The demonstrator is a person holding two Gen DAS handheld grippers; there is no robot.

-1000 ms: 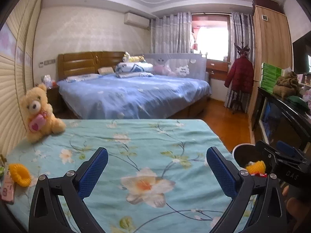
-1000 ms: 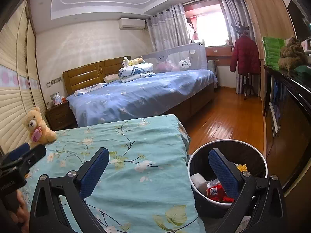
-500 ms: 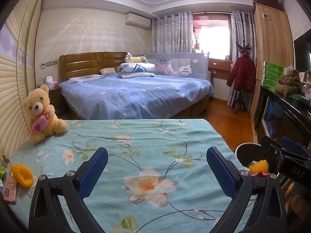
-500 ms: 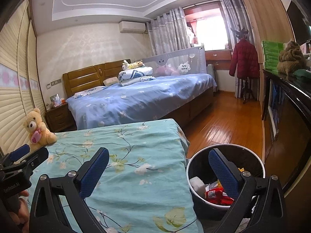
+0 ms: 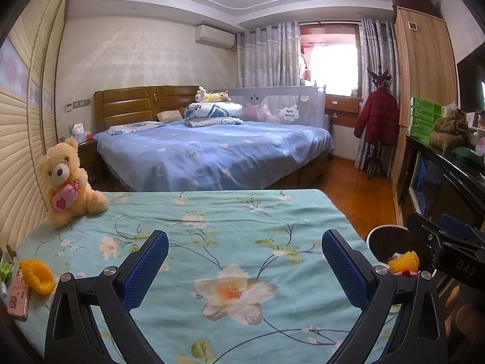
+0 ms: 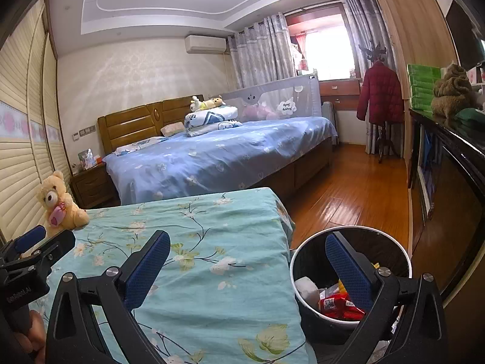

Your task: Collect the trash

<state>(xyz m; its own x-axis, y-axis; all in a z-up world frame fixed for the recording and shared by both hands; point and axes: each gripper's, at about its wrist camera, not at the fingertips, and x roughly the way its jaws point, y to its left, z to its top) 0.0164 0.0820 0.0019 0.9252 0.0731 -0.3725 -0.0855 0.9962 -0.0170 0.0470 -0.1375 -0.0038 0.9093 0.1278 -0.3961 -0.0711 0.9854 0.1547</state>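
Note:
My left gripper hangs open over the teal floral bedspread with nothing between its blue pads. A yellow foam net lies at the far left of the bed beside a pink phone. My right gripper is open too, straddling the bed's right edge and the black trash bin. The bin holds a red wrapper, a white wad and yellow scraps. In the left wrist view the bin shows a yellow foam net inside, partly hidden by the right gripper's body.
A teddy bear sits at the bed's far left corner against slatted doors. A larger blue bed lies beyond. Wooden floor runs to the right, bounded by a dark cabinet and a coat stand. A hand shows at each gripper's handle.
Both grippers have pulled back and tilted up slightly, showing more of the room. The jaws stay open and nothing was picked up or dropped.

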